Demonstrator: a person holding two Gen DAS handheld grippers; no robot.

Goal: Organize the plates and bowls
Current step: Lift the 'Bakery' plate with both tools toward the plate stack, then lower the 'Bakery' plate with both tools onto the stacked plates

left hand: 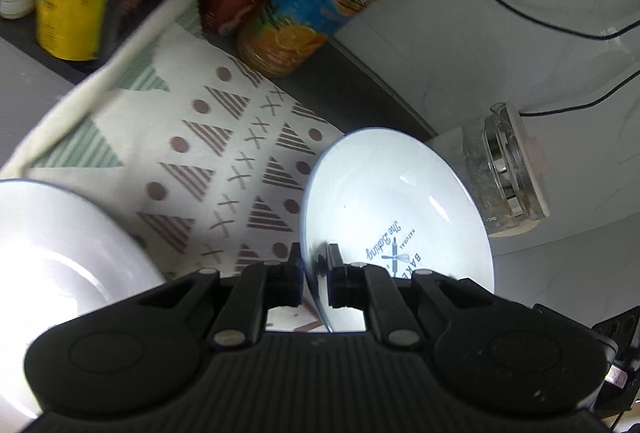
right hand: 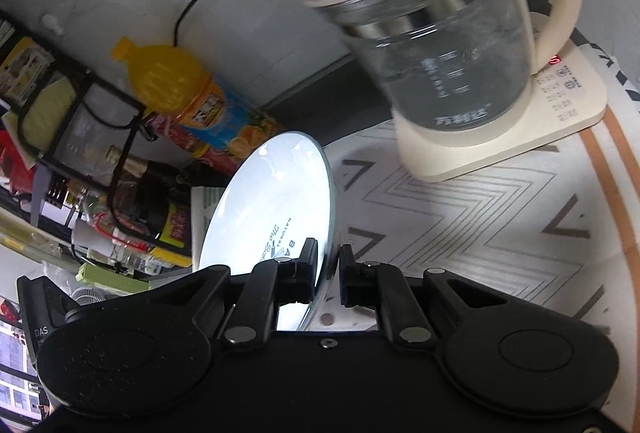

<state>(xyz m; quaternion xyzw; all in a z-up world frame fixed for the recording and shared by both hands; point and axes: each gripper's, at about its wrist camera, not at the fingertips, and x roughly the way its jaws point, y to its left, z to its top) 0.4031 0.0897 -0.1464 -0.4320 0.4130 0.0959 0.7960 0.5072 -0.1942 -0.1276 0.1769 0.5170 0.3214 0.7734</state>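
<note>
In the left wrist view a white plate (left hand: 392, 193) with blue printed lettering stands tilted on edge above a patterned mat (left hand: 224, 137). My left gripper (left hand: 316, 261) is shut on its lower rim. A second white dish (left hand: 60, 233) lies at the left edge on that mat. The right wrist view shows a white plate (right hand: 272, 193) with the same blue print, also tilted on edge. My right gripper (right hand: 328, 253) is shut on its rim. I cannot tell whether the two views show one plate or two.
A glass kettle (right hand: 440, 45) on a cream base stands on a zigzag mat (right hand: 480, 201); it also shows as the kettle (left hand: 508, 169) at right. An orange juice bottle (left hand: 320, 5), cans and jars line the wall. A black wire rack (right hand: 80, 137) holds bottles. Black cables hang on the wall.
</note>
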